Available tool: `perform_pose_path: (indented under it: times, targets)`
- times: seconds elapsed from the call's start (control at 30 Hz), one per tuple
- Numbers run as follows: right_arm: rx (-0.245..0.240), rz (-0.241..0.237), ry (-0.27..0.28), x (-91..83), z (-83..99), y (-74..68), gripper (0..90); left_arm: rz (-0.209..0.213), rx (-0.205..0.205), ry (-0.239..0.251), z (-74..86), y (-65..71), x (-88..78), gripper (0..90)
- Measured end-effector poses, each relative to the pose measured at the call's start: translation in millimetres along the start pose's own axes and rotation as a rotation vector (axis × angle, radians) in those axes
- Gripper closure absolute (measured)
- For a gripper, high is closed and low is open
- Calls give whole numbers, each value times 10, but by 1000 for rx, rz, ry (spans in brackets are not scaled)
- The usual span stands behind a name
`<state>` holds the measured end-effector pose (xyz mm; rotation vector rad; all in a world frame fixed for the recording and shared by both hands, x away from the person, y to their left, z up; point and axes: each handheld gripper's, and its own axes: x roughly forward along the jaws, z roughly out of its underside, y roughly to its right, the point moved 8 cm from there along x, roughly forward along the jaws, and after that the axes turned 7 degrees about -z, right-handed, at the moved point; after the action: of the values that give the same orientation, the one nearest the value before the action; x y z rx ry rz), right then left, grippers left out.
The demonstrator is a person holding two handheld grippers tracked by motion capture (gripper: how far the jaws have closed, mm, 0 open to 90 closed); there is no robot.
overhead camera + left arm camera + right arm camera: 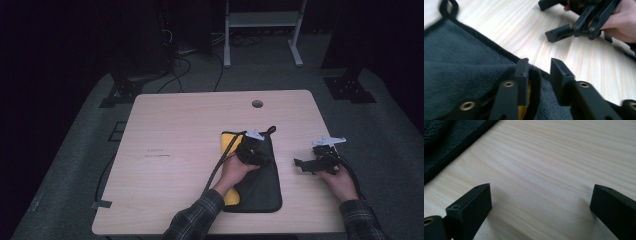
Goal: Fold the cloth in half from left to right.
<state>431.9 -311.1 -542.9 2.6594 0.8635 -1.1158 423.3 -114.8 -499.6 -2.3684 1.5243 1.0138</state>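
A dark grey fleece cloth (260, 185) with a yellow underside (228, 140) lies folded on the wooden table (175, 130), a hanging loop (271, 130) at its far corner. My left gripper (265, 154) rests on the cloth's right edge. In the left gripper view the cloth's black hem (535, 82) stands folded up between the jaws of my left gripper (540, 67), against the left one and clear of the right one; a yellow strip (522, 112) shows beneath. My right gripper (302, 164) lies to the right on bare wood, wide open (540, 195), with the cloth (446, 140) off to its left.
A round cable hole (257, 104) sits near the table's far edge. The left gripper's cable (220, 160) runs across the cloth toward the front. A white frame (262, 30) and cables stand on the floor beyond the table. Across the wood, the left gripper view has the right gripper (549, 18) and its hand (621, 22).
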Motion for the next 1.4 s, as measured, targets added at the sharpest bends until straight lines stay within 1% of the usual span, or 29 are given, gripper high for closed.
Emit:
perform_pose_path:
  times: [0.07,0.1,0.13,0.17,0.23,0.27,0.3,0.33,0.4,0.53,0.63,0.67,0.73,0.77,0.87,0.9,0.97,1.03,1.07,1.1,1.13,1.2,1.27,1.3,1.37,1.4]
  targets:
    - [0,0,0,0,0,0,29,-22,10,28,-29,-32,-149,609]
    - [1,0,0,0,0,-1,29,-28,8,33,-30,-41,-181,576]
    - [0,0,0,0,0,-1,29,-37,10,38,-22,-68,-248,561]
    - [0,0,0,0,1,0,29,-52,6,45,-4,-109,-331,543]
    - [1,-1,0,0,1,-1,29,-80,1,48,37,-179,-443,503]
    - [0,0,0,0,1,-1,29,-102,-2,50,74,-235,-520,494]
    - [1,0,0,0,0,-1,29,-115,-3,50,101,-270,-567,480]
    - [1,0,0,0,0,-1,29,-139,-11,54,148,-330,-641,477]
    - [0,0,0,0,1,-1,29,-174,-23,54,234,-424,-749,468]
    - [1,0,0,0,1,-1,29,-234,-56,27,454,-579,-891,443]
    - [-2,1,0,0,0,1,29,-262,-71,7,595,-651,-929,414]
    - [-1,1,0,0,0,0,29,-277,-71,-1,642,-675,-940,414]
    - [-1,2,1,-1,1,1,29,-290,-67,-16,691,-695,-955,413]
    - [-1,3,1,-1,1,1,29,-302,-62,-25,714,-703,-957,412]
    - [-1,3,1,-1,1,0,29,-302,-60,-38,758,-698,-936,413]
    - [0,3,1,-1,1,0,29,-308,-59,-40,768,-695,-918,413]
    - [0,3,1,-1,1,0,29,-316,-45,-55,799,-689,-892,414]
    - [-1,3,1,-1,1,1,29,-314,-45,-54,816,-669,-865,422]
    - [-1,3,1,-1,1,1,29,-315,-39,-61,826,-659,-856,425]
    - [0,3,1,-1,1,0,29,-319,-27,-71,842,-640,-834,429]
    - [0,3,1,-1,1,0,29,-326,-18,-70,847,-627,-826,438]
    - [-1,3,1,-1,1,1,29,-342,-20,-67,853,-613,-826,454]
    - [0,3,1,-1,1,0,29,-356,-20,-70,865,-600,-839,503]
    - [-1,3,1,-1,1,0,29,-359,-15,-71,871,-589,-843,542]
    - [-1,3,1,-1,1,0,29,-354,-16,-80,880,-568,-852,634]
    - [-1,3,1,-1,1,0,29,-348,-23,-78,885,-555,-850,677]
